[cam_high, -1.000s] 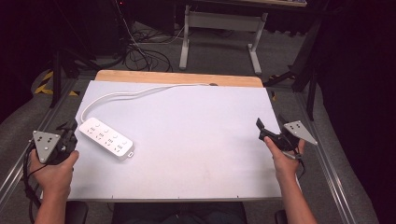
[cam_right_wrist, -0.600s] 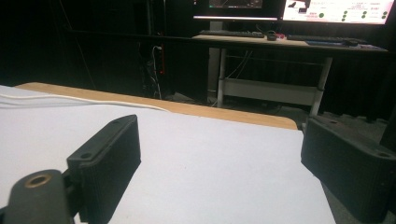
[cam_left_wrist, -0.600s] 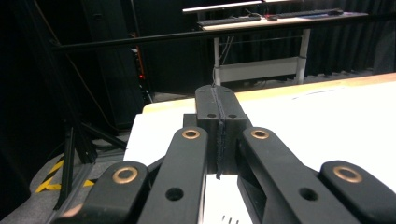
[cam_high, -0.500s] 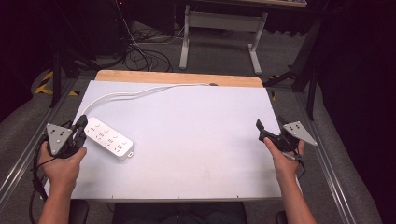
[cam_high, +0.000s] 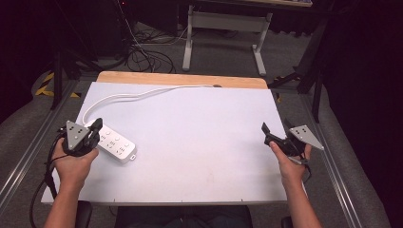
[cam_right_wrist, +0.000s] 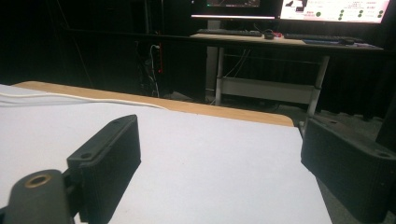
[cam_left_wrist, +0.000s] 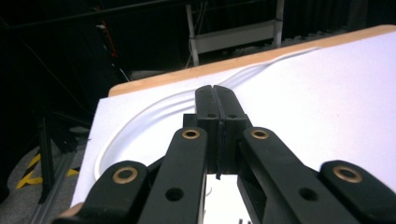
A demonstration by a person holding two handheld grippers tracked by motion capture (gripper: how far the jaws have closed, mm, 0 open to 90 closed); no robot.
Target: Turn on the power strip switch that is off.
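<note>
dark floor and black drapes surround a white table (cam_high: 199, 142) with a wooden strip along its far edge. no containers sit on it. a white power strip (cam_high: 113, 144) lies flat near the table's left edge, angled toward the near side, and its white cord (cam_high: 142, 92) curves away from it to the far edge.

both forearms come in from the near side. the left hand (cam_high: 71, 159) holds the left gripper (cam_high: 97, 124) over the outer end of the power strip, its tips pointing away from the person toward the cord. in the left gripper view the 2 jaws are pressed flat together with nothing between them, above the cord's bend (cam_left_wrist: 140, 116). whether the tips touch the power strip cannot be told.

the right hand (cam_high: 290, 164) holds the right gripper (cam_high: 275, 132) at the table's right edge, well apart from the power strip, tips pointing to the far left. in the right gripper view its 2 jaws stand wide apart over bare white surface, holding nothing. a desk with monitors (cam_right_wrist: 289, 7) stands behind the table.
</note>
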